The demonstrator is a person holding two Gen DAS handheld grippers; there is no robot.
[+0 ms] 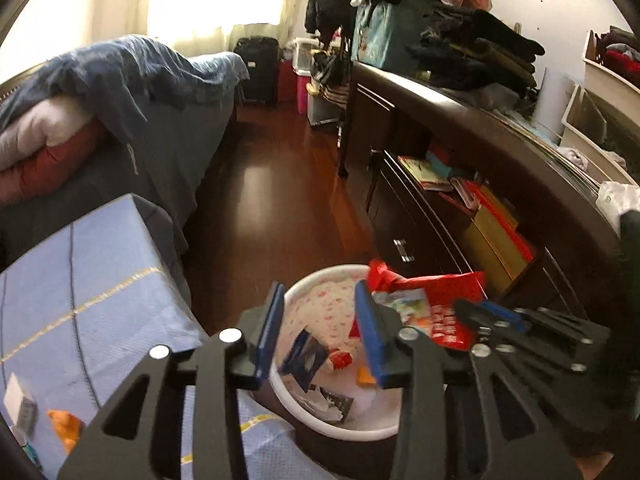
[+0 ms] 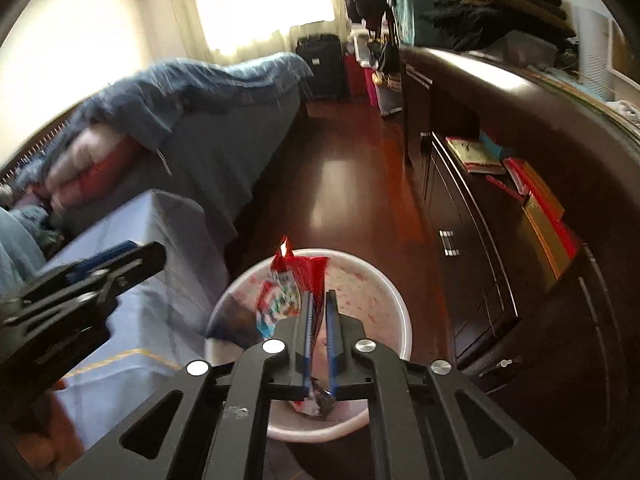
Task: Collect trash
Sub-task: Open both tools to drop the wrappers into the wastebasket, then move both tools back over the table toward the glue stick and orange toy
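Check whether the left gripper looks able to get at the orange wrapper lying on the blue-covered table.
Probably yes. The left gripper is open with nothing between its fingers, hanging over the white bin. The orange wrapper lies exposed on the blue cloth with nothing on top, so the way looks free.

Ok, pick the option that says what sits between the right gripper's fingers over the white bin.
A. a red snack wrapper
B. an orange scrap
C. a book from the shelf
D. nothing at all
A: in the right wrist view, the right gripper has a red snack wrapper pinched between its blue pads above the white bin.
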